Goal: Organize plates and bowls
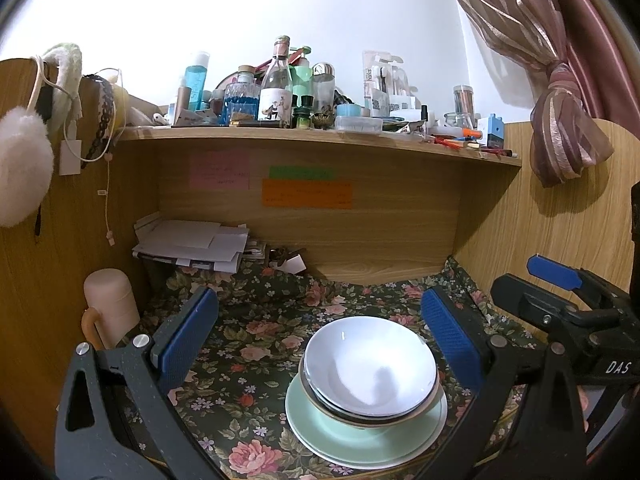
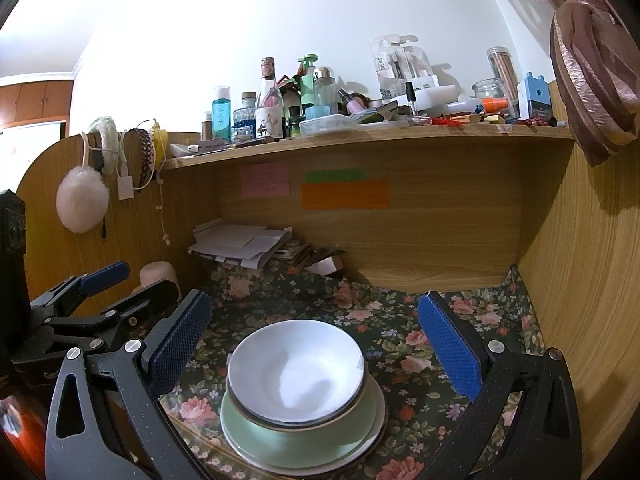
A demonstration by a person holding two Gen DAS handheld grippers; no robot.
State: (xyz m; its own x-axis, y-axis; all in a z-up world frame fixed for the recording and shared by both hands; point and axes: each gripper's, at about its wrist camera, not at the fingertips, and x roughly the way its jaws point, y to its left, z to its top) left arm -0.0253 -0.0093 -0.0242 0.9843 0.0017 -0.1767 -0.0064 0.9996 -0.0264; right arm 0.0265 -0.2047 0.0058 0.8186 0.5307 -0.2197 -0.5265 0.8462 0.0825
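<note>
Floral-clothed surface [image 1: 248,344] carried the stack: white bowl [image 1: 370,366] nested on green plate [image 1: 360,436]. Left tongs [image 1: 320,344] and right tongs [image 2: 316,346] both gaped wide, empty, stack ahead; it sat more centred between the right pair.

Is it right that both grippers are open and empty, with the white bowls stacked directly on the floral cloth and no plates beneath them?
Not quite. The white bowls do not sit directly on the floral cloth: they rest on a pale green plate, itself on a white plate; both wrist views show it. The rest holds: left gripper and right gripper are open and empty.
</note>
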